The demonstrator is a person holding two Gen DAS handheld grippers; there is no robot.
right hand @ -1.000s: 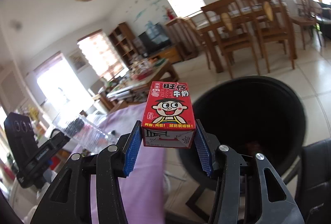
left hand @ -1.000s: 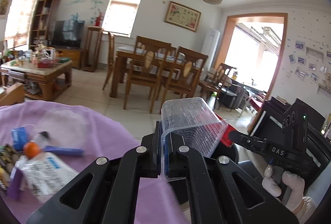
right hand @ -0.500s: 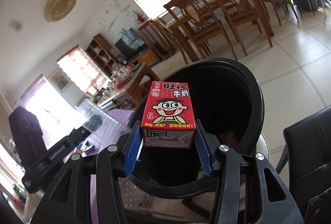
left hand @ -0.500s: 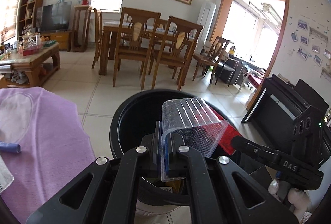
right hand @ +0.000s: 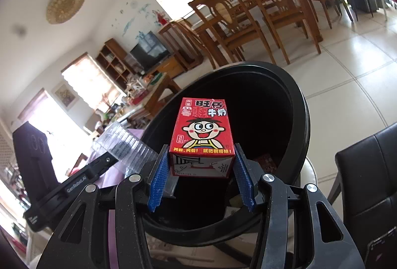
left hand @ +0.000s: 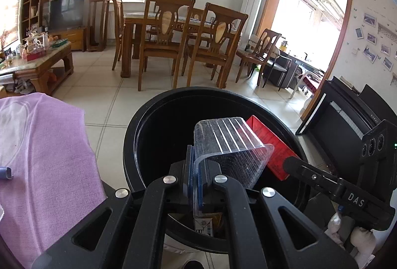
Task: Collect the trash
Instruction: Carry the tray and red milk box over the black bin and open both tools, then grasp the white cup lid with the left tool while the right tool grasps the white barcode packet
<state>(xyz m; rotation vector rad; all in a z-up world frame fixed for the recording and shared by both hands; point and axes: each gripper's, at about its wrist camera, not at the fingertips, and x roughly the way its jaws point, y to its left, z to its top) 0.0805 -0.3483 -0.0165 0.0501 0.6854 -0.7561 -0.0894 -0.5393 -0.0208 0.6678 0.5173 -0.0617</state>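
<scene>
Two pieces of trash hang over one black bin, which is the largest thing here and stands on the tiled floor beside a tabletop draped in purple cloth; its round mouth is wide and open, and some scraps already lie at its bottom. The red milk carton is the bigger of the two held pieces; it sits upright between the blue pads of the right gripper, whose fingers stand half spread and press its two side walls near the base; it looks like an empty paperboard box, so it is probably light and would crush under a hard squeeze, and the flat sides are the sensible place to hold it. The clear ribbed plastic cup is thinner and flimsier; the left gripper has its fingers pressed nearly together on one wall of the cup at the rim, so the cup juts forward and to the right over the bin's mouth; such plastic is slippery and springy, and a pinch at the rim seems the only sure hold. Both grippers tilt downward toward the bin, side by side, the right one slightly rolled; a gloved hand shows below the right gripper in the left wrist view. Both pieces seem placed to drop inside.
</scene>
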